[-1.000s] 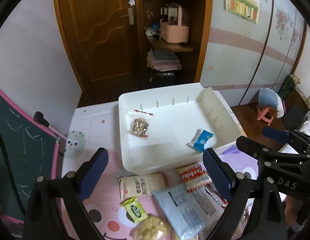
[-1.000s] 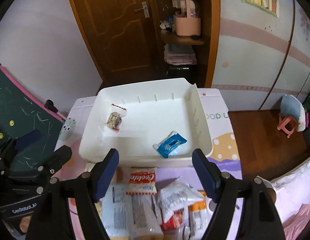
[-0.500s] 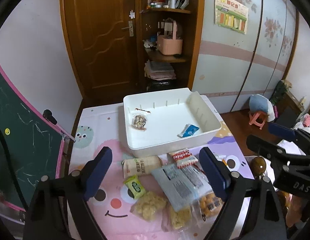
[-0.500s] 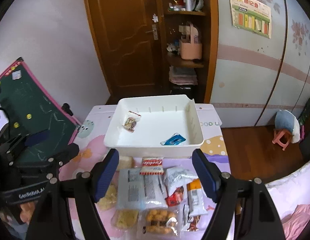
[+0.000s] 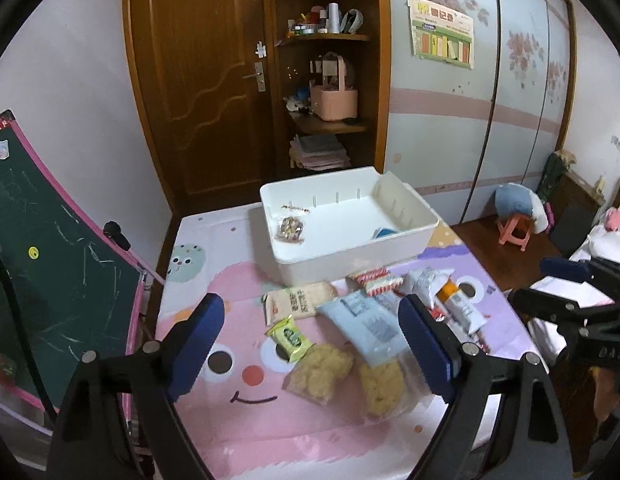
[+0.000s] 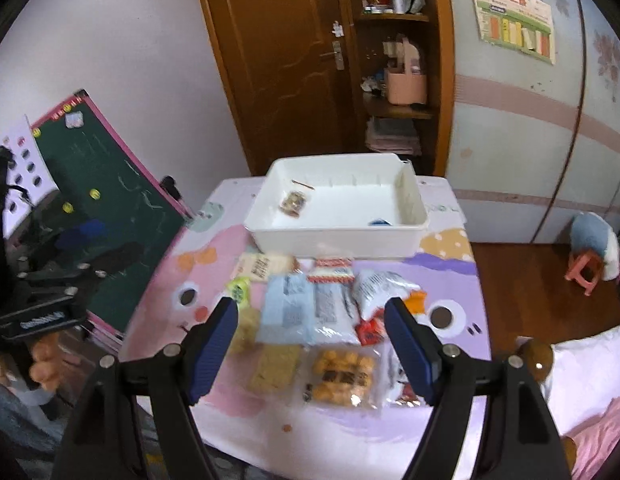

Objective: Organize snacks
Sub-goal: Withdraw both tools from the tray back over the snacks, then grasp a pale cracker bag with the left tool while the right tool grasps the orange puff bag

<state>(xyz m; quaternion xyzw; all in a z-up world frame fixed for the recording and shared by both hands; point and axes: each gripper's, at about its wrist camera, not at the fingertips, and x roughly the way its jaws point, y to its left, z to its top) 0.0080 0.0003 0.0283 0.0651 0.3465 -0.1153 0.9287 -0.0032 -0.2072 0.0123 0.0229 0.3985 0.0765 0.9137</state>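
— Where are the snacks?

— Most lie loose on the worktop [image 5: 246, 432], in a cluster just in front of the white bin [image 5: 351, 246]. Nearest the bin: a tan packet [image 5: 300, 302] and a red-and-white cookie pack [image 5: 375, 280]. Closer to me there is a small green packet [image 5: 289, 336], a pale blue pouch [image 5: 367, 326], two clear bags of yellow crisps [image 5: 321, 372] and, off to the right, an orange-and-white tube pack [image 5: 461, 308]. My right camera also shows a bag of orange puffs [image 6: 341, 376] and a white crinkled bag [image 6: 379, 290].

— Anything in the bin?

— Two things. A clear bag of nuts [image 5: 290, 230] lies by its left wall, and a blue packet [image 5: 383, 233] lies toward the front right, mostly hidden behind the front wall.

— And your fingers?

— On my left gripper [image 5: 310, 350] the fingers [image 5: 200, 342] are spread wide, with nothing between them and nothing touching them; they hang above the cluster. My right gripper [image 6: 311, 342] is the same: its fingers [image 6: 409, 350] are wide apart and empty, above the near packets. That view is a little blurred.

— What's around?

— A green chalkboard [image 5: 50, 280] leans to the left of the worktop. Behind the bin there is a wooden door [image 5: 214, 92], and beside it a shelf with a pink basket [image 5: 335, 100]. A pink stool [image 5: 515, 234] stands on the floor to the right.
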